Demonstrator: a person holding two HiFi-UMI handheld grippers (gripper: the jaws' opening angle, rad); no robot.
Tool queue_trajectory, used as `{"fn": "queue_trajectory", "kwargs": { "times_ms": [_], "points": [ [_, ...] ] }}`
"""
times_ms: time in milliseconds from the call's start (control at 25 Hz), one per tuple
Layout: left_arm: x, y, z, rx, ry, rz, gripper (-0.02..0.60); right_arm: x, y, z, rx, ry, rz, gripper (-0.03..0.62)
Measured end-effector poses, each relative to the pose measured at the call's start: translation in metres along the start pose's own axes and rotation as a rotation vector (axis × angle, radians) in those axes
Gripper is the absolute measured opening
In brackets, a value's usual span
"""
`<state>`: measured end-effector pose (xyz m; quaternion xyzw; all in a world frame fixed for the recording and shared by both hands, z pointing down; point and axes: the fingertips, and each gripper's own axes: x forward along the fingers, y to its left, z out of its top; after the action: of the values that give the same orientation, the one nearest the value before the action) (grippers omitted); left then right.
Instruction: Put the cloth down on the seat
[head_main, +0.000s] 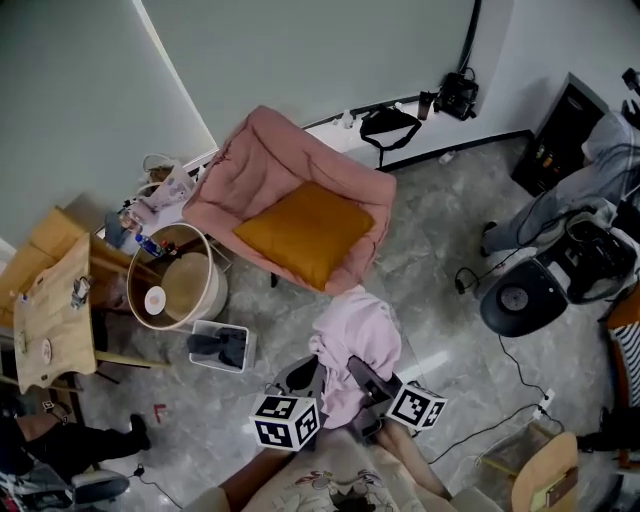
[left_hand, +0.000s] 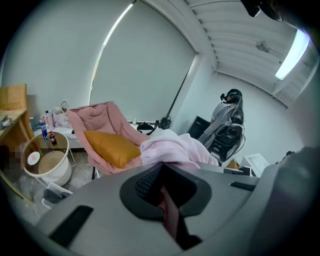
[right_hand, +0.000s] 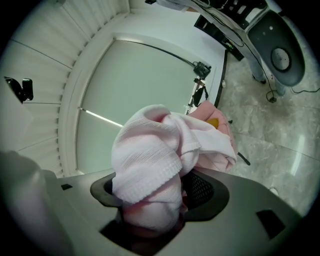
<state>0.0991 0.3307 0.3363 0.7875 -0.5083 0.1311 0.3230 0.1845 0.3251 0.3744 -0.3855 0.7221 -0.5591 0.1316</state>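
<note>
Left tool (head_main: 305, 376) (left_hand: 167, 200): jaws closed, with a thin pink fold of the cloth (head_main: 355, 335) (left_hand: 172, 147) (right_hand: 150, 155) pinched between them.
Right tool (head_main: 366, 376) (right_hand: 152, 215): jaws clamped on a thick bunch of the cloth, which bulges up and over them.
Cloth: pale pink, ribbed, crumpled; held up by both tools just in front of the chair (head_main: 250, 170) (left_hand: 102, 112), not on its seat.
Chair: pink, padded, with a deep backrest.
Cushion (head_main: 305, 232) (left_hand: 112, 147): orange, square, lying on the chair seat.
Basket (head_main: 170, 275) (left_hand: 47, 165): round, pale, just beside the chair.
Floor (head_main: 440, 250): grey marbled tiles under the chair.
</note>
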Motion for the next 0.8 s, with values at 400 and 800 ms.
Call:
{"fn": "queue_trajectory", "kwargs": {
  "times_ms": [400, 800],
  "points": [
    [0.036, 0.005, 0.007, -0.050, 0.051, 0.006, 0.005, 0.019, -0.022, 0.019, 0.058, 0.023, -0.029, 0.322],
    [0.077, 0.045, 0.059, -0.098, 0.047, -0.063, 0.005, 0.078, -0.012, 0.058, 0.021, 0.005, -0.096, 0.322]
  ]
}}
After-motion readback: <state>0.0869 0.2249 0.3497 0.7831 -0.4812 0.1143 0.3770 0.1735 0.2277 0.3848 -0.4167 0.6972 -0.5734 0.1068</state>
